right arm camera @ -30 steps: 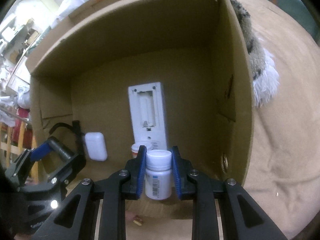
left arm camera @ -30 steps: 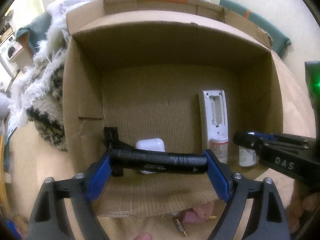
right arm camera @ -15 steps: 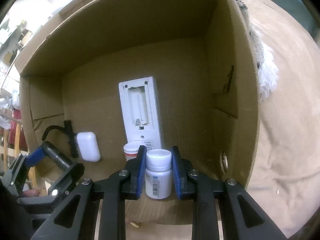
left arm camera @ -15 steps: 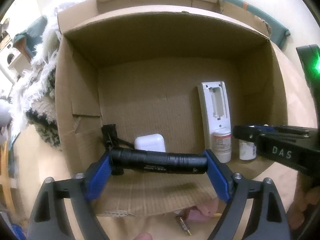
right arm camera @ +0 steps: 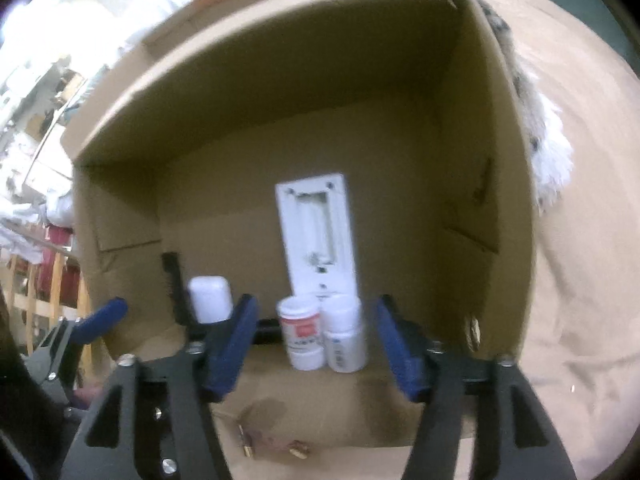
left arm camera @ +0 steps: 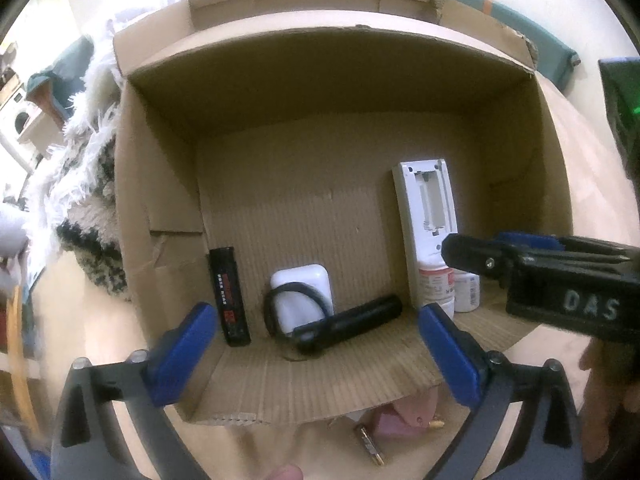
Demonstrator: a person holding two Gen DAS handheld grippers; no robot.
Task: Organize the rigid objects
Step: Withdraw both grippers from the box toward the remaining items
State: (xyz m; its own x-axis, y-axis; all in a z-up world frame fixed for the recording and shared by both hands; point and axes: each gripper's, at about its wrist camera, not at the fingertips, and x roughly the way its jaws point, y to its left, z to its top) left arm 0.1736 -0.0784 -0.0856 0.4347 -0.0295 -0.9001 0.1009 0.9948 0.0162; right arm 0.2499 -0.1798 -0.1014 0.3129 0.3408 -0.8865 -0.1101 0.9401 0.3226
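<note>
Left gripper: jaws opening, near full spread; nothing between the pads. The black flashlight lies free on the box floor just beyond the blue pads, tilted, with its strap looped over the white earbud case.
Right gripper: jaws opening, about mid-spread. The white pill bottle stands between the pads with a gap on each side; no contact visible.
Task items: all inside the cardboard box. The red-labelled bottle touches the white pill bottle. The white remote lies behind them, battery bay exposed. A black lighter sits near the left wall.
Risk, bottles: judged likely to topple if a pad clips either one on withdrawal; they stand upright and close together.
Risk, flashlight: round body may roll; strap may snag a pad.
Risk, grippers: both work in the same front corner; collision is possible.
Surface: box rests on tan fabric; small brass-coloured bits lie in front of it.
Room: shaggy white throw at left; cluttered shelving beyond, blurred.
</note>
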